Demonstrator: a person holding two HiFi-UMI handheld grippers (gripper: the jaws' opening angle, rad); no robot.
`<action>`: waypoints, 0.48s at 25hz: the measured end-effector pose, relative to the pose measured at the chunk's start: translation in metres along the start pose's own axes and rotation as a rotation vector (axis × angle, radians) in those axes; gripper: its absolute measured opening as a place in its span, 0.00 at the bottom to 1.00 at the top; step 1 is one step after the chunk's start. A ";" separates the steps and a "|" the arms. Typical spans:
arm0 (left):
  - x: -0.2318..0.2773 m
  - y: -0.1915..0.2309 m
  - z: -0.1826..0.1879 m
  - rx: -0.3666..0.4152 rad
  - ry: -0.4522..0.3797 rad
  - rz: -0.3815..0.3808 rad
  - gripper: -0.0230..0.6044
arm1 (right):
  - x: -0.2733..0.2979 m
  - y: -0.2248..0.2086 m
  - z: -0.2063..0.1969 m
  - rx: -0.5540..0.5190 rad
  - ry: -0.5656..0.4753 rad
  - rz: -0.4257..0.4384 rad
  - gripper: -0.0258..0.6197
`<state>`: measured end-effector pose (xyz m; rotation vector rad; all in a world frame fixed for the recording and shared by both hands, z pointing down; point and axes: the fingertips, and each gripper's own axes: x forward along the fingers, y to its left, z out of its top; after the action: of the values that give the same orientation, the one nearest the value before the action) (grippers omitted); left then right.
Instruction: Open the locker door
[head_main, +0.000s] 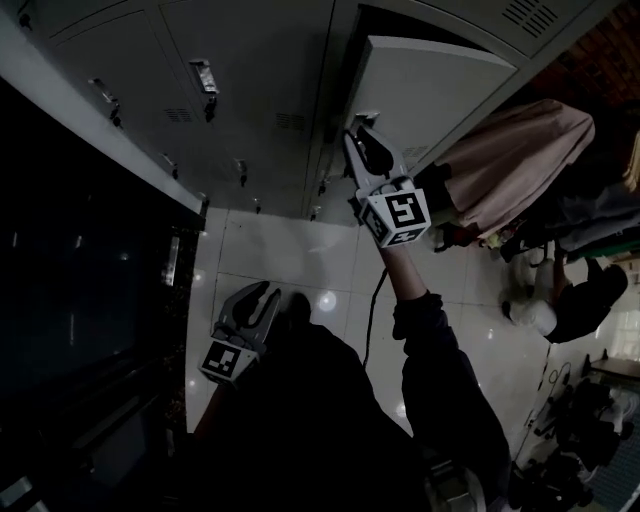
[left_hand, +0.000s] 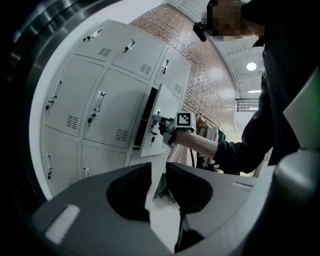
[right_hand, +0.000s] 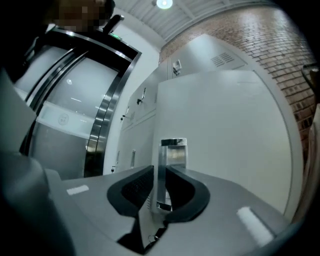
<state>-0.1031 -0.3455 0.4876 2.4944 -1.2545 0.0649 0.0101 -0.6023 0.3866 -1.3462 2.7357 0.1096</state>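
Right gripper (right_hand: 161, 172) is clamped on the handle (right_hand: 172, 150), the chrome strip standing upright between its jaws with both pads against it. Door (head_main: 430, 90) already stands ajar from the lockers (left_hand: 112, 107) (a dark opening shows behind its edge), so I judge the step in hand to be the pull itself, partway done. The next move calls for drawing the handle outward along an arc about the hinge, grip firm, wrist turning with the door so the pads do not slip off. Left gripper (head_main: 262, 297) hangs low, well apart from the door, jaws slightly parted on nothing.
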 end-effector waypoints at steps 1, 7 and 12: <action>0.000 -0.005 -0.004 -0.003 0.009 -0.016 0.19 | -0.017 0.005 0.002 0.014 -0.010 0.017 0.16; -0.011 -0.032 -0.023 -0.016 0.038 -0.102 0.19 | -0.114 0.007 0.015 0.024 -0.043 -0.054 0.13; -0.038 -0.058 -0.050 -0.022 0.065 -0.162 0.19 | -0.161 -0.004 0.020 -0.046 -0.033 -0.202 0.04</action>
<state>-0.0755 -0.2682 0.5104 2.5440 -1.0187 0.0906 0.1119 -0.4762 0.3849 -1.6089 2.5675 0.1790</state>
